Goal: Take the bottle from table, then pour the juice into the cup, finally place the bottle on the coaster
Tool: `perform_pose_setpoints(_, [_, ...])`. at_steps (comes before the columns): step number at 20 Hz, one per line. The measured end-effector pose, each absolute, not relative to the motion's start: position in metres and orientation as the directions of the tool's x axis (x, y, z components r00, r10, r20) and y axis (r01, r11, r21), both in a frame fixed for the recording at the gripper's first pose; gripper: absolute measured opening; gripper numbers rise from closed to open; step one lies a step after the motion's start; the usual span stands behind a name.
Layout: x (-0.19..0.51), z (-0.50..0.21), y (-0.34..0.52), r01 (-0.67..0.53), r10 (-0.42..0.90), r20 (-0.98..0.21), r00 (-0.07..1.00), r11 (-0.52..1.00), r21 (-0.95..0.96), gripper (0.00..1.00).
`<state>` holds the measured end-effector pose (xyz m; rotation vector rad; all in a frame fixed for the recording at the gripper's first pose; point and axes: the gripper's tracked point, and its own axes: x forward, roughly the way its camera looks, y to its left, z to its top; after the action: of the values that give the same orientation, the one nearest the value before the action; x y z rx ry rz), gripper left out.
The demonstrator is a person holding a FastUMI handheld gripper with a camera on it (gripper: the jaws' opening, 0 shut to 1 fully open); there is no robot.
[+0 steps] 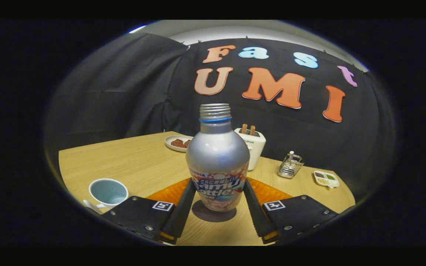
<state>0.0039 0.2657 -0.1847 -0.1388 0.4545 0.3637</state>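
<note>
Lower centre of frame: the hand-held gripper [217,199] pinches the bottle [217,162], both fingers pressed on its labelled lower body. Judgement: keep it upright during the lift, since the threaded neck is uncapped. Silver metal bottle, standing on the worktop [135,159]; orange coaster [268,192] just behind; cup [108,192] lower left.

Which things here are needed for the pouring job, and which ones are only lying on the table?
For the job:
- bottle, uncapped, between the fingers of the gripper
- cup, beside the fingers
- orange coaster, behind the bottle

Just lying about:
- toaster
- plate with food
- wire rack
- small sectioned dish
</note>
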Motion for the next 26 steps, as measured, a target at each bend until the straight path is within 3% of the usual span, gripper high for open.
perform_pose_setpoints(13, [0.002,-0.237,0.261,-0.304,0.322,-0.573,0.754,0.944,0.130,0.74])
perform_pose_setpoints(20, [0.003,-0.241,0.261,-0.305,0.330,-0.564,0.757,0.942,0.142,0.74])
perform_pose_setpoints(26, [-0.002,-0.239,0.256,-0.302,0.346,-0.578,0.739,0.937,0.175,0.86])
